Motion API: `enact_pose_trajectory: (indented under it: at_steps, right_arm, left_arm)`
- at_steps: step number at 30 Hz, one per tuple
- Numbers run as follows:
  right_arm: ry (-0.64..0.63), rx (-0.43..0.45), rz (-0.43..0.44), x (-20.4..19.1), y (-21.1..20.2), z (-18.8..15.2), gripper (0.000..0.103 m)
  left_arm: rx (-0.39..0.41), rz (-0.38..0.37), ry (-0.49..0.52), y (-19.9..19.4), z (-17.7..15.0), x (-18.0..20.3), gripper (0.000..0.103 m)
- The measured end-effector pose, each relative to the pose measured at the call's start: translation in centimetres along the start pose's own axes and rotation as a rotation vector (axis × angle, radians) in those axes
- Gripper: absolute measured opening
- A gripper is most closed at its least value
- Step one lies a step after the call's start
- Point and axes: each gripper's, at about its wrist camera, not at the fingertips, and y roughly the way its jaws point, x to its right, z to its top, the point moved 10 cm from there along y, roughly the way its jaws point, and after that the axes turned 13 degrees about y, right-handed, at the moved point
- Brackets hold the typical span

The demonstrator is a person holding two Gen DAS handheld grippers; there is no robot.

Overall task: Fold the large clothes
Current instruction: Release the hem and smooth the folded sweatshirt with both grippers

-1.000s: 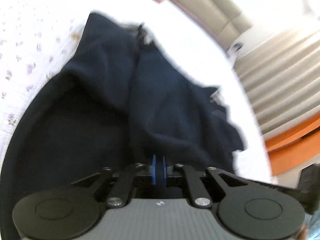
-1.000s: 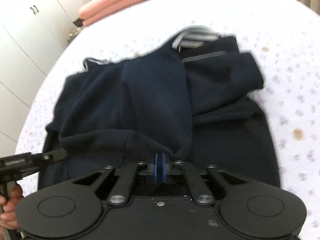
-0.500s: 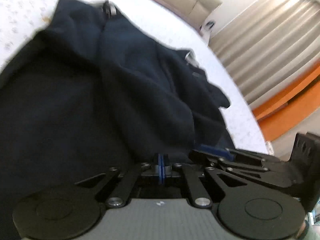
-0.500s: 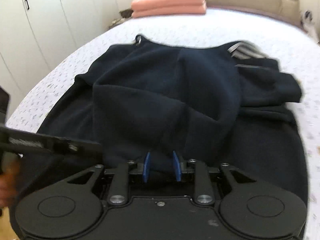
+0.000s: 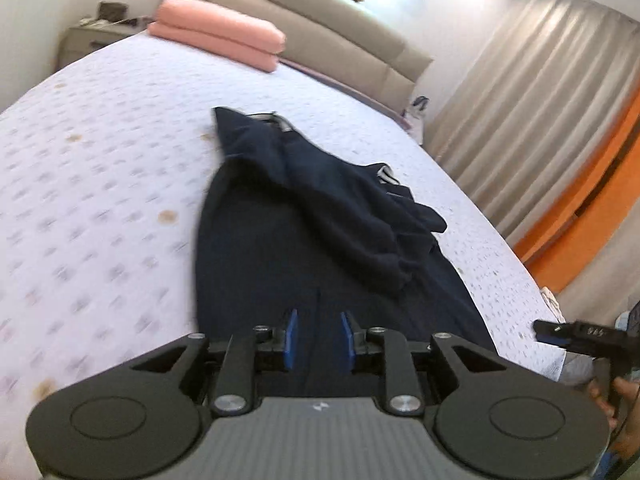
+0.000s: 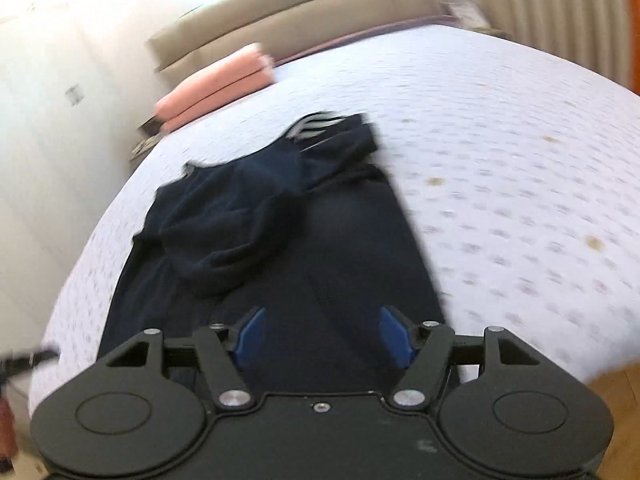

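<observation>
Hovering with left gripper (image 5: pixel 318 334) and right gripper (image 6: pixel 322 332) both spread and empty, navy garment (image 5: pixel 320 216) lying part-folded on the bed (image 5: pixel 100 152), seemingly lining up another fold.

A dark navy garment (image 5: pixel 280 248) lies lengthwise down the middle of a bed (image 5: pixel 100 160). Bare patterned bedcover stretches open on both long sides of it. A bunched fold (image 5: pixel 360 224) rises on its far half; the near half lies flat. Stacked pink pillows (image 5: pixel 220 42) sit well beyond, against the headboard (image 5: pixel 312 36). Curtains (image 5: pixel 532 100) hang past the bed's edge.
</observation>
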Motion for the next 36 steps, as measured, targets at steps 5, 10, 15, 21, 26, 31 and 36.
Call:
enact_pose_trajectory:
  at_steps: [5,10,15,21,26,31,36]
  right_arm:
    - [0.083,0.024,-0.051,3.1,-2.2,0.7,0.080]
    - [0.111,-0.062,-0.094,6.2,0.7,-3.0,0.080]
    - [0.113,-0.094,-0.101,8.7,3.4,-6.1,0.080]
    - [0.077,-0.101,-0.080,10.2,4.5,-7.1,0.080]
    - [0.083,-0.131,-0.058,11.1,5.5,-7.4,0.080]
    - [0.095,-0.192,-0.026,11.6,6.3,-8.8,0.081]
    - [0.084,-0.251,-0.019,11.8,7.2,-9.9,0.081]
  left_arm:
    - [0.026,0.031,-0.011,-4.7,-2.4,-0.8,0.052]
    - [-0.009,0.021,-0.088,-4.2,-6.6,-1.2,0.052]
    - [-0.060,-0.034,-0.174,-2.2,-10.4,-1.5,0.052]
    - [-0.070,-0.087,-0.287,-0.4,-12.5,-2.8,0.063]
    - [-0.089,-0.112,-0.337,1.0,-13.5,-3.1,0.073]
    - [-0.126,-0.130,-0.376,3.0,-14.7,-3.0,0.076]
    - [-0.163,-0.161,-0.357,4.0,-14.7,-2.5,0.081]
